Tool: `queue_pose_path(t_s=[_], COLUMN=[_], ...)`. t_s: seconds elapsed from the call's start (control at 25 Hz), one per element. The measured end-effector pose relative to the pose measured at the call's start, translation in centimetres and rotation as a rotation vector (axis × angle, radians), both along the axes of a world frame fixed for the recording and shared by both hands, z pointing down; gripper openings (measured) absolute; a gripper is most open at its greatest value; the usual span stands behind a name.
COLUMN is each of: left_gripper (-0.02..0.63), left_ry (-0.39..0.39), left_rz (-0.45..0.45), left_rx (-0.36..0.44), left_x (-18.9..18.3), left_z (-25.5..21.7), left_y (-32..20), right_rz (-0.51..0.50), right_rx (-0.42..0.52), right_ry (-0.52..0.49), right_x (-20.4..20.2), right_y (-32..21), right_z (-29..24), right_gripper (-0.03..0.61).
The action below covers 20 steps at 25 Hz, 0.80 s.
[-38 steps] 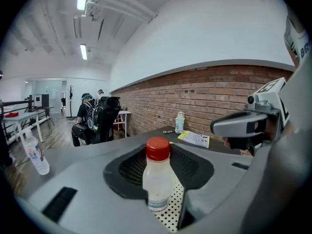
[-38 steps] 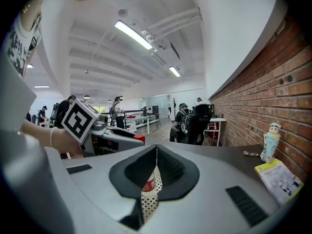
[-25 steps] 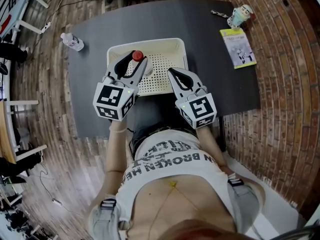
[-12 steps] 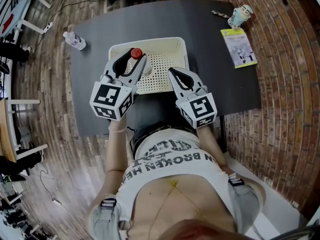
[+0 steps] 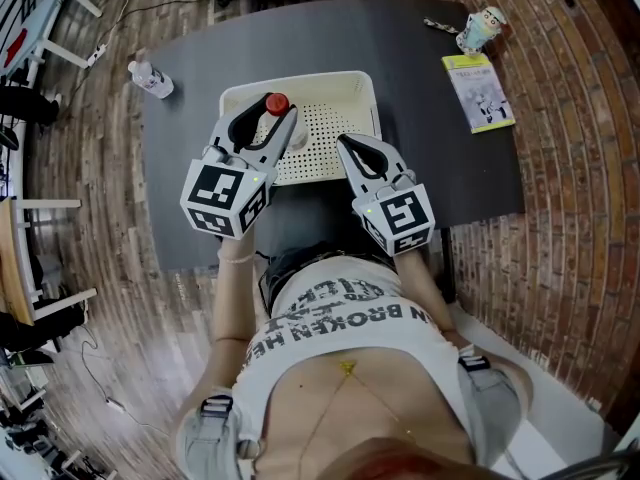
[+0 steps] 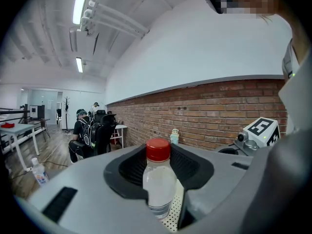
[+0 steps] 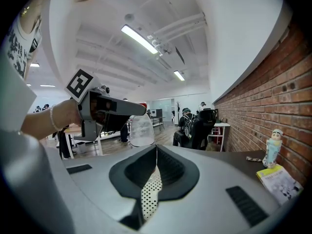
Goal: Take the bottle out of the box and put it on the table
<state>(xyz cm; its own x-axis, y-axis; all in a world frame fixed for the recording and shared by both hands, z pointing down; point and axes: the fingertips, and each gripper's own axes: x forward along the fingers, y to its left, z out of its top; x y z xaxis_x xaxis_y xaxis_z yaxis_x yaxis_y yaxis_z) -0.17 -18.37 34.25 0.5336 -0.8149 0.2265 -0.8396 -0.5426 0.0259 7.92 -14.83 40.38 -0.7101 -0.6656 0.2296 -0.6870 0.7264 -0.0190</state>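
A clear bottle with a red cap (image 5: 276,103) is upright over the left part of the white perforated box (image 5: 345,80) on the dark table (image 5: 420,118). My left gripper (image 5: 268,126) is shut on the bottle's body (image 6: 158,179), one jaw on each side. The jaws hide its base, and the box floor (image 6: 175,211) shows below. My right gripper (image 5: 352,153) hangs at the box's near right edge, shut with nothing in it. From the right gripper (image 7: 155,152) view, the bottle (image 7: 141,128) sits in the left gripper (image 7: 109,108) at the left.
A second small bottle (image 5: 150,76) stands at the table's far left corner. A yellow-green booklet (image 5: 478,92) and a small figurine (image 5: 480,30) lie at the far right, by the brick wall. People sit at desks in the background.
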Motion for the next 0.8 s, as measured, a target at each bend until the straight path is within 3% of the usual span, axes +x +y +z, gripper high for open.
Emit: queue_pose_path(t_s=[0.4, 0.8], left_gripper=[0.150, 0.150], left_ry=[0.016, 0.025], left_rz=[0.012, -0.021], left_rx=[0.002, 0.017], left_x=[-1.6, -6.3], left_z=[-0.2, -1.3], left_y=[0.9, 1.7], right_rz=[0.023, 0.035], right_rx=[0.004, -0.003], right_ry=[0.003, 0.010], right_x=[-1.3, -4.1], right_y=[0.7, 1.1], right_z=[-0.3, -0.1], right_gripper=[0.009, 0.009])
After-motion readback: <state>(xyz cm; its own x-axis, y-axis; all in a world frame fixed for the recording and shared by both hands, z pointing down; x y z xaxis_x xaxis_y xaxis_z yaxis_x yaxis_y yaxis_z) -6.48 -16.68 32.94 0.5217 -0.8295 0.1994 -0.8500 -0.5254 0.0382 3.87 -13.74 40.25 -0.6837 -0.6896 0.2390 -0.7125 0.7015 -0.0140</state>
